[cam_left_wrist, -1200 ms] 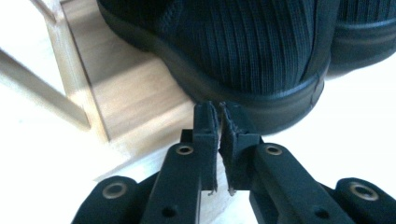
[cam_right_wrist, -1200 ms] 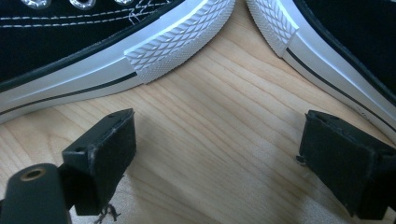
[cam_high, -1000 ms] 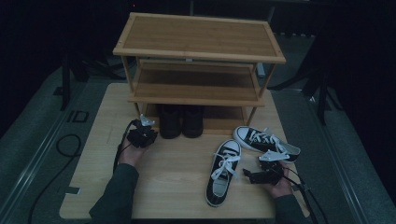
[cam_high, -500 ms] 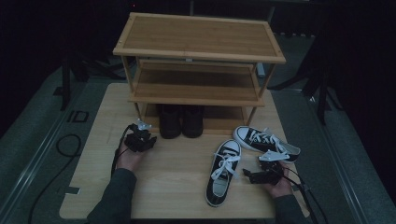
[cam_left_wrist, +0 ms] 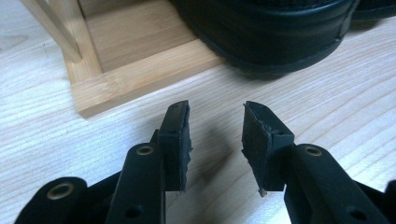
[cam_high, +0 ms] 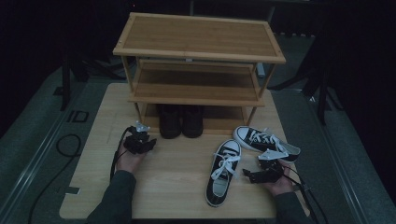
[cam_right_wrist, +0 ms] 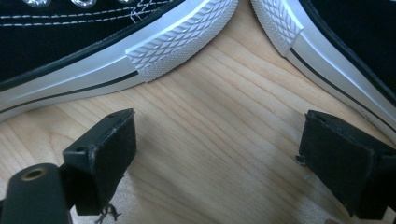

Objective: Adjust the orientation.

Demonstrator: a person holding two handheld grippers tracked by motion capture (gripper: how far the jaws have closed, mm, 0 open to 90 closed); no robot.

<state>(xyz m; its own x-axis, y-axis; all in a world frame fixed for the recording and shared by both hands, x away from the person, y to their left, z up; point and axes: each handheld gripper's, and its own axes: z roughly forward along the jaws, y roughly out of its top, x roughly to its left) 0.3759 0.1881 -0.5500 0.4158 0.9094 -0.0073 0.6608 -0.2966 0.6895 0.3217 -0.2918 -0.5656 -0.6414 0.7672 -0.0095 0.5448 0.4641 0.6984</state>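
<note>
Black boots (cam_high: 180, 120) are tucked under the wooden rack (cam_high: 198, 51); just before it, the left gripper (cam_high: 140, 141), lately opening, is held empty, while the right gripper (cam_high: 254, 176) is spread wide beside the sneakers (cam_high: 223, 170).

Dim and underexposed from the high view, with surroundings sunk into near black and only the bench (cam_high: 173, 182) and the shoe rack (cam_high: 198, 42) catching weak, flat light from above. Soft, grainy detail there; dark shoes under the rack merged into shadow. Far brighter and evenly lit in both gripper views, wood grain crisp. Slightly soft on the nearest black jaws at the bottom edges. Faint, diffuse shadows beneath the jaws, no glare. Mild wide-angle stretching toward the corners.
</note>
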